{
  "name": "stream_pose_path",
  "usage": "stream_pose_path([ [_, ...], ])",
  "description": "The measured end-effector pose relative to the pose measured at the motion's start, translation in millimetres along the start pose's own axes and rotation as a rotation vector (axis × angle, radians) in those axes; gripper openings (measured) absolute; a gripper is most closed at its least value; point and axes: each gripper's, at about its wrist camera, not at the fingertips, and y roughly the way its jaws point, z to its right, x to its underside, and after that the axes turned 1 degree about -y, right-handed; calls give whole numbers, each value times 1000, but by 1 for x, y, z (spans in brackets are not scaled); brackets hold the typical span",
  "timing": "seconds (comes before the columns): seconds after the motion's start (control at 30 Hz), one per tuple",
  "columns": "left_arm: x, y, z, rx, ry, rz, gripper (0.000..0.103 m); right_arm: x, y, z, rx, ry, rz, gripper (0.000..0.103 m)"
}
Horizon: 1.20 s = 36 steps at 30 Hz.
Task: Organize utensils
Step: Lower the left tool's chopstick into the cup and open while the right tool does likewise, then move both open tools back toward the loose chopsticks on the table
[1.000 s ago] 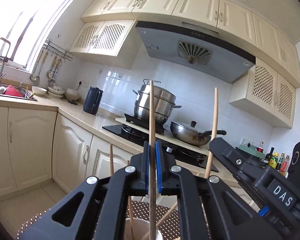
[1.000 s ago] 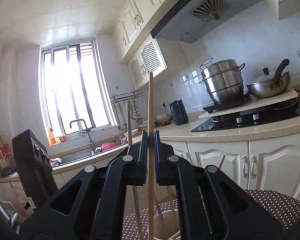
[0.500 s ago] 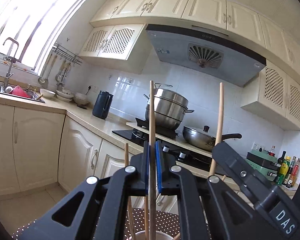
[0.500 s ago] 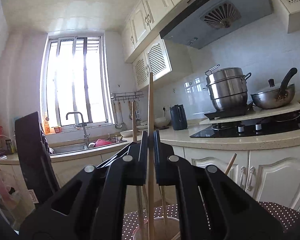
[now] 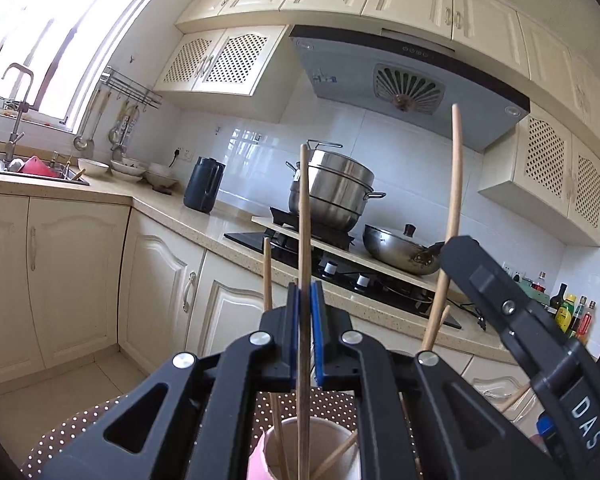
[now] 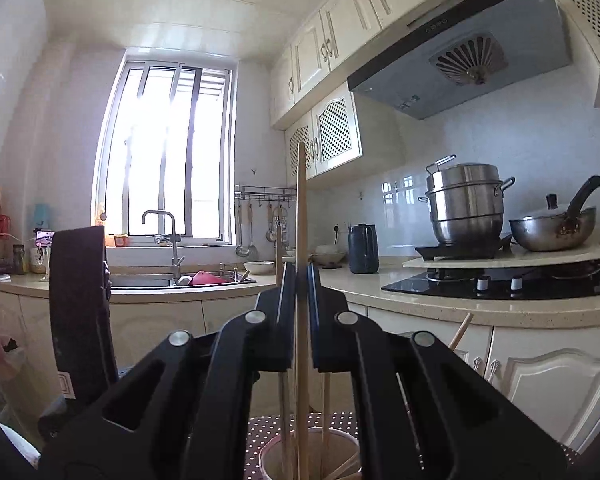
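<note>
Each claw, left (image 5: 305,332) and right (image 6: 302,320), is clamped on one upright wooden chopstick (image 5: 304,216) (image 6: 301,208) directly over the pale round cup (image 5: 288,436) (image 6: 268,452).

Upright chopsticks (image 5: 267,276) crowding the cup (image 5: 312,452) mouth below both claws

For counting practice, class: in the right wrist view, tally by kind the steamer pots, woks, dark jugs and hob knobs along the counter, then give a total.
Steamer pot: 1
Wok: 1
Dark jug: 1
Hob knobs: 2
Total: 5
</note>
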Motion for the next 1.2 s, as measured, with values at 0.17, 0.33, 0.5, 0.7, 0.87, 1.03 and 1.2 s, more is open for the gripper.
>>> stream_pose_path([
  [0.17, -1, -6, -5, -19, -7, -29, 13, 1, 7, -3, 8, 5, 13, 6],
  [0.33, -9, -18, -6, -28, 16, -18, 24, 4, 6, -3, 4, 19, -10, 7],
  [0.5, -14, -23, -5, -50, 16, -24, 27, 9, 0, -8, 5, -6, -53, 6],
  [0.7, -16, -33, 0, -84, 31, -44, 34, 11, -7, -13, 16, -26, -110, 6],
  [0.87, -11, -40, 2, -110, 48, -82, 40, 15, -12, -15, 27, -23, -152, 7],
  [1.03, -6, -48, 2, -152, 67, -121, 46, 14, -14, -20, 33, -30, -192, 7],
  [1.2, -8, -64, 4, -171, 87, -128, 47, 11, -19, -24, 45, -12, -208, 9],
])
